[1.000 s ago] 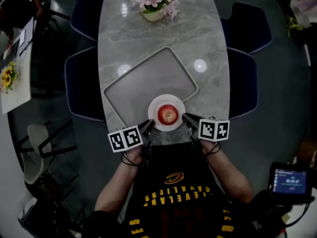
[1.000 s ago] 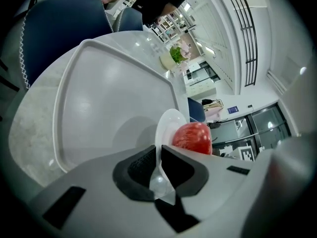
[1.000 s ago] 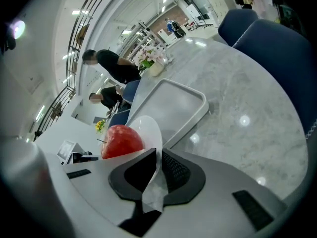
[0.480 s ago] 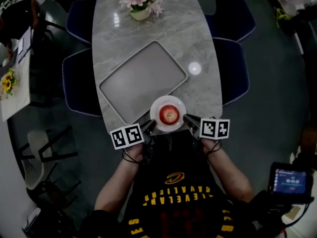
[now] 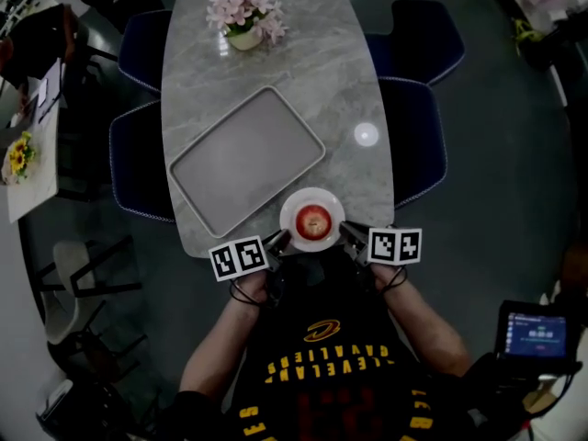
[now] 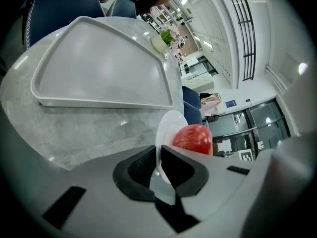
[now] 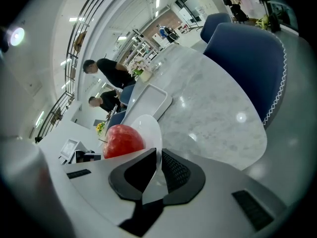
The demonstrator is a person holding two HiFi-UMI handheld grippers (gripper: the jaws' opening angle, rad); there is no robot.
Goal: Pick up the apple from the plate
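The red apple (image 5: 313, 220) sits in the middle of the plate (image 5: 290, 211), at the near edge of the grey marble surface (image 5: 276, 62), just beside a corner of the empty tray (image 5: 243, 159). The left gripper (image 5: 280, 240) is clamped on the plate's left rim and the right gripper (image 5: 347, 233) on its right rim. Neither gripper touches the apple. A pot of flowers (image 5: 243, 15) stands at the far end.

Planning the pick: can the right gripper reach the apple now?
Probably not: the right gripper is shut on the rim of the white plate, the apple beside its jaws; it must release first.
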